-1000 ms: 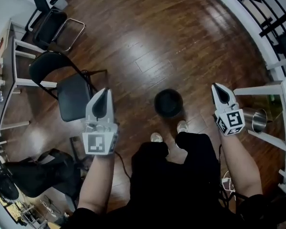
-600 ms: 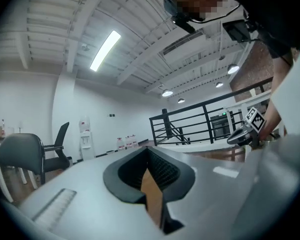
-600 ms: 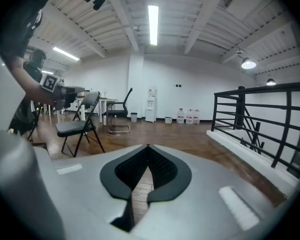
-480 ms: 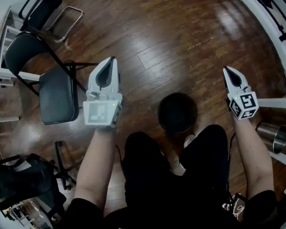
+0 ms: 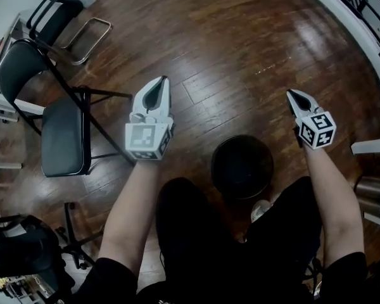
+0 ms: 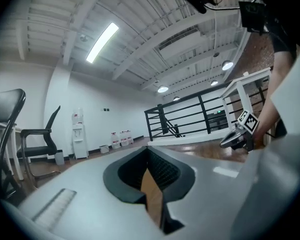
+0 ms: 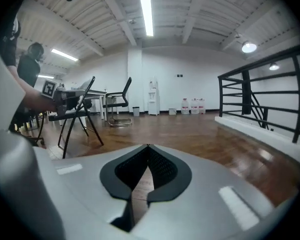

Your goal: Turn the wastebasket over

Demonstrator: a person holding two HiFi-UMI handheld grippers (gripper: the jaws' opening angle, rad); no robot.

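Note:
The wastebasket [image 5: 242, 166] is a round black bin on the wood floor, just in front of the person's knees, seen from straight above. My left gripper [image 5: 164, 81] hangs to its left and a little beyond it, jaws shut and empty. On the bin's other side my right gripper [image 5: 291, 94] is also shut on nothing. Neither touches the bin. The left gripper view shows its jaw tips [image 6: 148, 148] meeting, with the right gripper [image 6: 237, 139] across the room. The right gripper view shows closed tips [image 7: 148, 146] over bare floor. The bin is in neither gripper view.
A black folding chair [image 5: 63, 135] stands to the left, with a second chair [image 5: 57, 14] behind it. A shiny metal can [image 5: 373, 195] and a white table leg [image 5: 370, 147] sit at the right. A black bag [image 5: 19, 249] lies at the lower left; a black railing [image 7: 260, 99] runs along the right.
Both grippers have dropped toward the floor and the head has come down with them. The wastebasket now looks larger and sits between the two grippers. The jaws stayed shut.

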